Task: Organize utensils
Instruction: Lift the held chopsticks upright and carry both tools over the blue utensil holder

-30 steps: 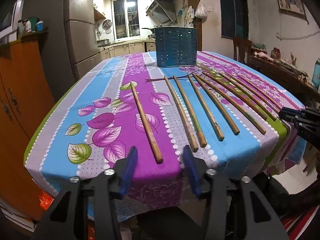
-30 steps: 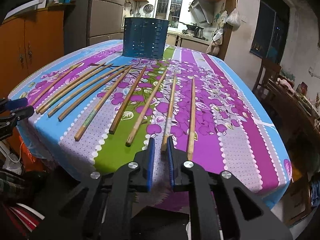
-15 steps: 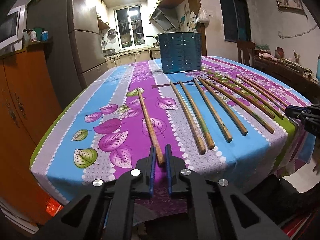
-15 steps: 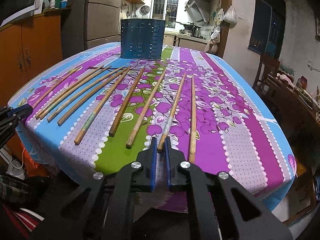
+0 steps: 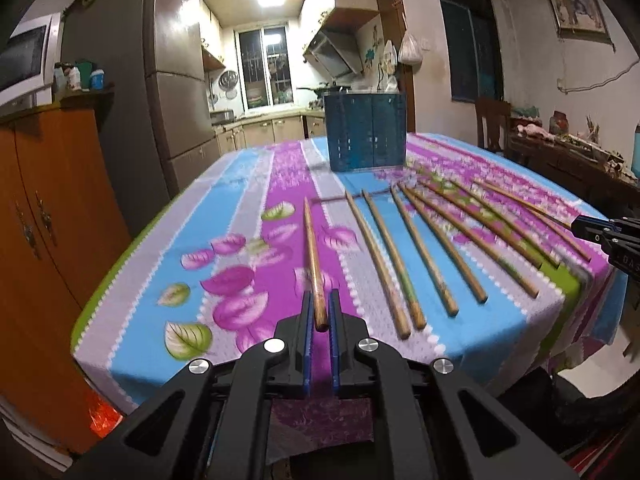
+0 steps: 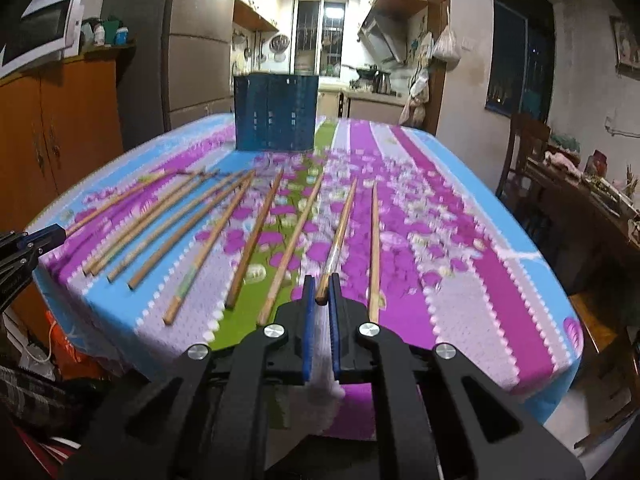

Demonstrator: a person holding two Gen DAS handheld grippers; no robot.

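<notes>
Claws: left claw clenched on leftmost chopstick; right claw clenched on another chopstick, both bottom centre.
Counter: blue holder upper centre.
Chopsticks: light, stiff, probably slippery; butt-end grip likely lets tips droop.

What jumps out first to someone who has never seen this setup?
A row of wooden chopsticks fanned across a loud purple, blue and green tablecloth, with a dark blue perforated holder standing upright at the far end. Closer in, each gripper's blue-lined jaws pinch one stick's near end: the left gripper holds the leftmost chopstick, the right gripper another chopstick.
</notes>
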